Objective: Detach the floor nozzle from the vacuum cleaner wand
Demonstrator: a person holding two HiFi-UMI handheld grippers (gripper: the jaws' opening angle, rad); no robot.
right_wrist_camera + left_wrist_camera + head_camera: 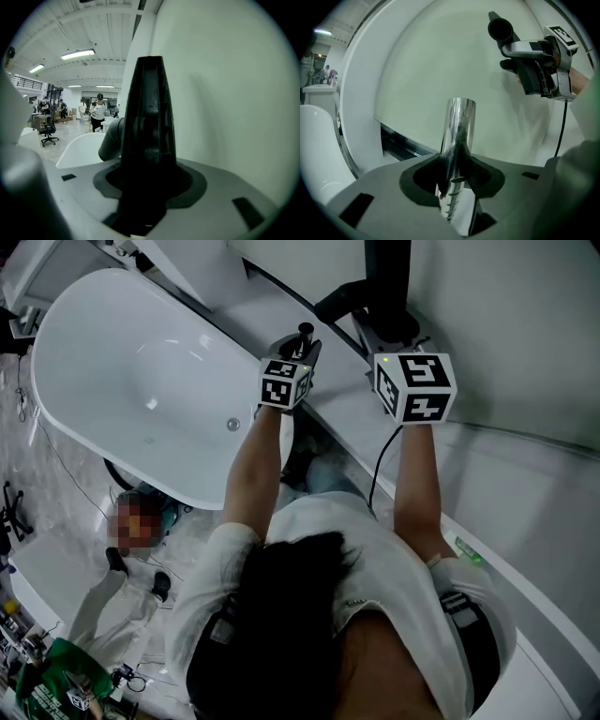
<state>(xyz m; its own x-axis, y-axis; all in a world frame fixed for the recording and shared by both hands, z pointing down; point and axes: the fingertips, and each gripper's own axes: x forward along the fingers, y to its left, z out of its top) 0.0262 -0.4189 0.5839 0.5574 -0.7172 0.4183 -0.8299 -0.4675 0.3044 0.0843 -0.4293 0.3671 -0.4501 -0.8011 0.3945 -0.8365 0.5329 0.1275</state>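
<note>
The left gripper (298, 345) clenched the shiny chrome wand tube (460, 123). The right gripper (392, 332) grasped the black plastic floor nozzle (149, 117), apart from the tube. Both were before a curved white panel (440, 56), beside a white oval bathtub (112, 343) in a hall lit by strip lights (78, 54).

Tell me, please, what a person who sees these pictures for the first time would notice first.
First comes the large white bathtub at the upper left of the head view. Next, near the top middle, the left gripper is shut on a shiny metal wand. Beside it, the right gripper is shut on a black vacuum part, which is held apart from the wand.
</note>
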